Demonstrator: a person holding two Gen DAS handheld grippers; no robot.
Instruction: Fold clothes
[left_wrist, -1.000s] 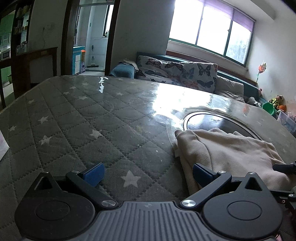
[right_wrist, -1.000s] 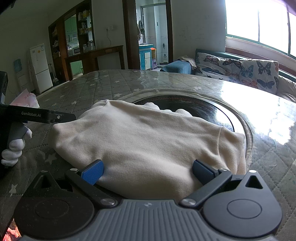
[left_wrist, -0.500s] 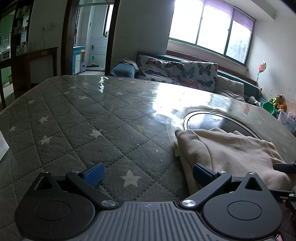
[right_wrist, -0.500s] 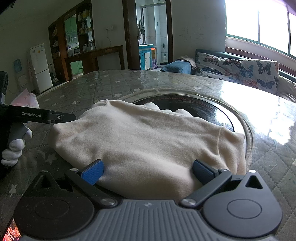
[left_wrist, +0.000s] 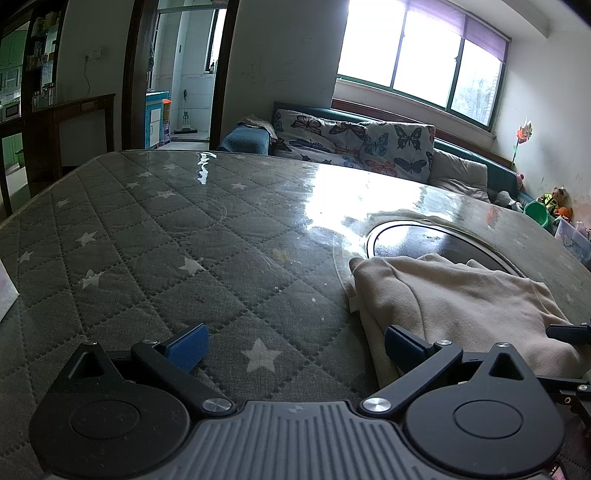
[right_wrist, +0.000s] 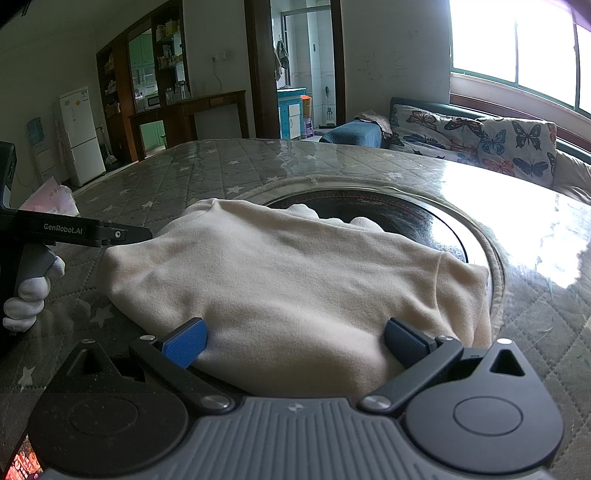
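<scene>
A cream fleece garment lies folded into a soft, rounded bundle on the star-quilted table, its far edge draped over the rim of the dark round inset, a seam running down its right side and one cuff-like end poking out at the far left.

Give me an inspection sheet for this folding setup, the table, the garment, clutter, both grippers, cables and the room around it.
Surface: grey quilted star-print table cover under a glossy sheet, dark round inset in the table.
Job's things: cream garment, bunched, partly over the inset's near edge.
Clutter: pink-white packet on the left edge.
Grippers: left gripper open, over bare cover beside the garment's left edge; right gripper open, the garment's near edge between its pads. White-gloved hand holds the left one.
Cables: nothing seen.
Surroundings: butterfly-print sofa, windows, white fridge, open doorway.
</scene>
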